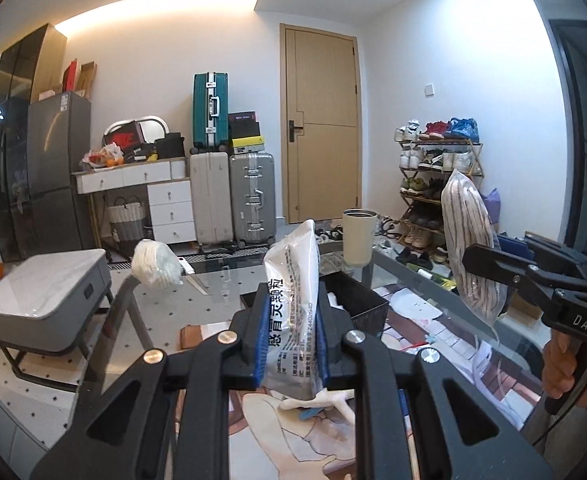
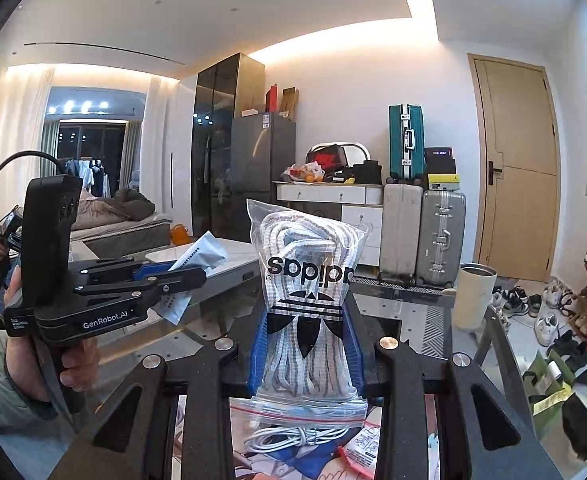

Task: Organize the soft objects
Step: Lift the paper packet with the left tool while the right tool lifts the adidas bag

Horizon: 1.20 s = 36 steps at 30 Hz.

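In the left wrist view my left gripper (image 1: 291, 300) is shut on a white medicine packet (image 1: 293, 276) with dark printed text, held upright above the glass table (image 1: 213, 300). My right gripper (image 2: 307, 320) is shut on a clear zip bag of white striped laces (image 2: 307, 264) with a black logo, also upright. Each gripper shows in the other's view: the right gripper (image 1: 469, 258) with the lace bag (image 1: 467, 232) at the right, the left gripper (image 2: 197, 274) with the packet (image 2: 201, 254) at the left. A person's hand grips each handle.
A cream tumbler (image 1: 358, 236) and an open black box (image 1: 357, 300) stand on the table. A bagged white bundle (image 1: 155, 264) lies at its far left. A white cable (image 2: 277, 436) lies below the lace bag. Suitcases (image 1: 233, 196) and a shoe rack (image 1: 433, 184) line the back.
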Each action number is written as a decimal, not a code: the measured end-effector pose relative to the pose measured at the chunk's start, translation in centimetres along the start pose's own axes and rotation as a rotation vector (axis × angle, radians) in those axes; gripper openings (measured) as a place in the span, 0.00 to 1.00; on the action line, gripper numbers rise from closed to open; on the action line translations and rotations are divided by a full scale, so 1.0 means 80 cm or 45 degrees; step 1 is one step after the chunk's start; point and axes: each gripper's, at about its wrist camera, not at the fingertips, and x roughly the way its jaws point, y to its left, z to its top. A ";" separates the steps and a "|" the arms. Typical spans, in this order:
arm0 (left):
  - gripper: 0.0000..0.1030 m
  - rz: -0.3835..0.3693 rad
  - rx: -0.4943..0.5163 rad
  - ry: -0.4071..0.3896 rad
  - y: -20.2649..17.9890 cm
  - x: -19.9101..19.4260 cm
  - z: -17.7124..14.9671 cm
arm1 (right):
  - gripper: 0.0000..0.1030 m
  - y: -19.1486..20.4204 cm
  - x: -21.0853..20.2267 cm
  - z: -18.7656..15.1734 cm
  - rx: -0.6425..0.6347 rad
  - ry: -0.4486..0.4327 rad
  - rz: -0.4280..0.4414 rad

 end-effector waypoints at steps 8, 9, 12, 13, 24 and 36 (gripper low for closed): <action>0.17 0.002 -0.008 -0.036 0.001 -0.002 0.005 | 0.32 -0.003 0.000 0.002 0.002 -0.011 0.009; 0.17 0.001 -0.006 -0.046 0.002 -0.002 0.007 | 0.32 -0.006 -0.001 0.002 0.004 -0.016 0.010; 0.17 0.003 -0.009 -0.062 -0.001 0.001 0.015 | 0.32 -0.016 0.010 0.007 0.025 -0.023 0.016; 0.17 0.009 -0.009 -0.066 -0.001 0.003 0.018 | 0.32 -0.018 0.013 0.008 0.031 -0.029 0.017; 0.17 0.016 -0.047 -0.106 0.008 0.053 0.050 | 0.32 -0.023 0.064 0.044 0.028 -0.080 -0.039; 0.17 0.035 -0.153 -0.099 0.028 0.127 0.062 | 0.32 -0.047 0.137 0.060 0.059 -0.017 -0.139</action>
